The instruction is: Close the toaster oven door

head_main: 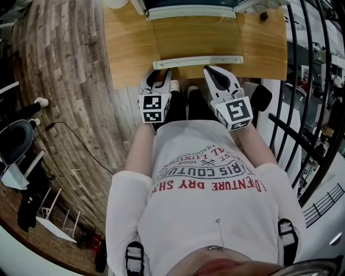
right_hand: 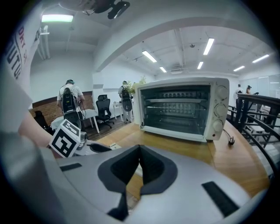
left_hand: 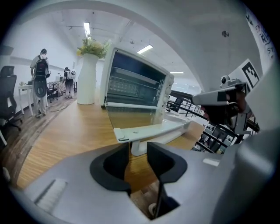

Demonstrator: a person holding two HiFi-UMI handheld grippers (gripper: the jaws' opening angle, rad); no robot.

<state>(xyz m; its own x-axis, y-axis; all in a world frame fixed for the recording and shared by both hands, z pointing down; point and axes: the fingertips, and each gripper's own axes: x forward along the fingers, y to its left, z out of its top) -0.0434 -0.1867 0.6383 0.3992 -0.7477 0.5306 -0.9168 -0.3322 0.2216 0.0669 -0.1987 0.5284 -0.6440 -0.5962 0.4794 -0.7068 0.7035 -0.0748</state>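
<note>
A white toaster oven (head_main: 188, 6) (left_hand: 135, 83) (right_hand: 181, 107) stands at the back of the wooden table (head_main: 129, 48). Its glass door (head_main: 197, 38) (left_hand: 131, 118) hangs open, lying flat toward me, with the white handle (head_main: 197, 62) (left_hand: 153, 131) at its front edge. My left gripper (head_main: 158, 81) (left_hand: 138, 153) hovers just before the handle's left end, open with nothing between its pads. My right gripper (head_main: 218, 75) (right_hand: 139, 151) sits near the handle's right end. Its fingertips meet, shut on nothing.
A tall white vase (left_hand: 87, 74) with flowers stands left of the oven. A black railing (head_main: 307, 81) runs along the right. A cable (head_main: 75, 135) lies on the floor at left. A plug (right_hand: 230, 141) rests on the table right of the oven. People (left_hand: 40, 78) stand far off.
</note>
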